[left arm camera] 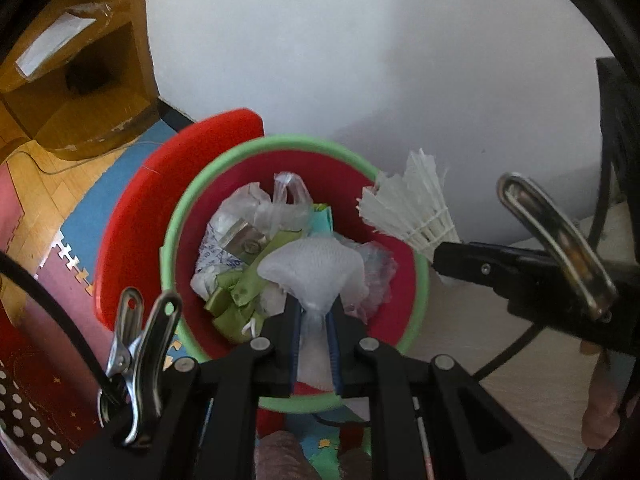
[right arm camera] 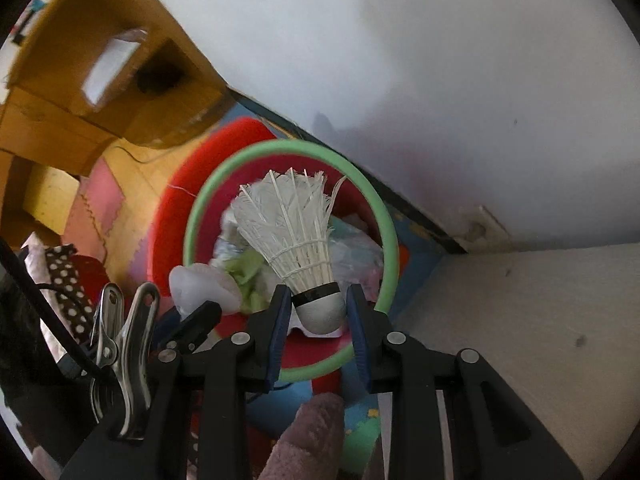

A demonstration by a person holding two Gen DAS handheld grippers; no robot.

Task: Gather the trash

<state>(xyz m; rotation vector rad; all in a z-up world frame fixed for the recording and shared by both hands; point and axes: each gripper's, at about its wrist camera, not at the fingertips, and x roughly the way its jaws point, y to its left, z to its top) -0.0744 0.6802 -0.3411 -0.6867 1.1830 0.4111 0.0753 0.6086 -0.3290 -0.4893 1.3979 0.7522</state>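
My left gripper [left arm camera: 314, 320] is clenched on the thin neck of a white foam net sleeve [left arm camera: 316, 270], whose puffed end fans out above the blue pads and hangs over the mouth of the trash bin [left arm camera: 176, 216]. The bin is red inside with a pale green rim, and it already holds crumpled clear plastic bags [left arm camera: 280, 204], a strip of green ribbon [left arm camera: 236, 296] and some printed wrappers. My right gripper [right arm camera: 318, 312] grasps a white feather shuttlecock [right arm camera: 294, 232] by its rounded grey cork, one blue pad on each side, feathers pointing away from me over the same bin. From the left wrist view the shuttlecock sits just beyond the bin's right rim, pinched at the tip of the other claw. The bin stands on coloured puzzle floor mats [left arm camera: 76, 248], close to a white wall [left arm camera: 360, 60], with a cardboard box [left arm camera: 60, 92] off to the left.
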